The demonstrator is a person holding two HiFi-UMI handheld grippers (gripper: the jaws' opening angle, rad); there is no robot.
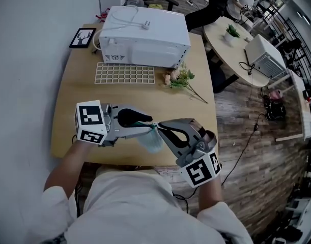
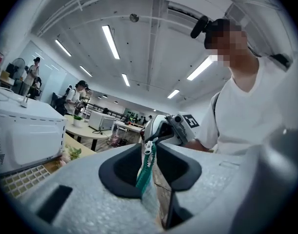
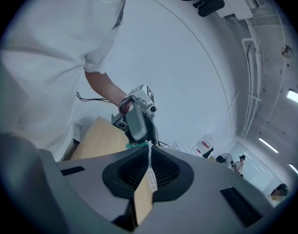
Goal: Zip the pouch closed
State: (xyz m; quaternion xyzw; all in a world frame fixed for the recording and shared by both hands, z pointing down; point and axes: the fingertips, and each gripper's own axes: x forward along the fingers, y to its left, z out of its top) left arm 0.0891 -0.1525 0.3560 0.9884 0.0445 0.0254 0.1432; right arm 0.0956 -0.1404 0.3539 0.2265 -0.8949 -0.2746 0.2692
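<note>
While the left tool (image 1: 148, 124) and the right tool (image 1: 160, 130) are meeting tip to tip over the near part of the table (image 1: 68, 105), the pouch (image 1: 151, 141) is hanging in the air between and just below them. It is being carried by both tools and is not resting on the table.

In the left gripper view, the left tool's jaws are pressing together on the zip (image 2: 145, 172), pinching its teal tape. The white slider (image 2: 148, 147) is sitting just past the jaw tips, on the side facing the right tool. In the right gripper view, the right tool's jaws are squeezing shut on the thin white pull (image 3: 149, 172), with the left tool's nose directly beyond it.

So the two grips are lying almost against each other, with the slider between them. The zip's long axis is running back from the slider through the left jaws. How the rest of the zip is lying past that point is hard to read, since the pouch body is folding under the tools.

The right tool is the one on the moving part, and the left is serving as the anchor. By my judgement the coming pull is depending on the tape being stretched straight along one line. The left tool should be holding firm while the right draws the slider along that line. If the tape is sagging or bending at the left jaws, the slider is likely to bind.
</note>
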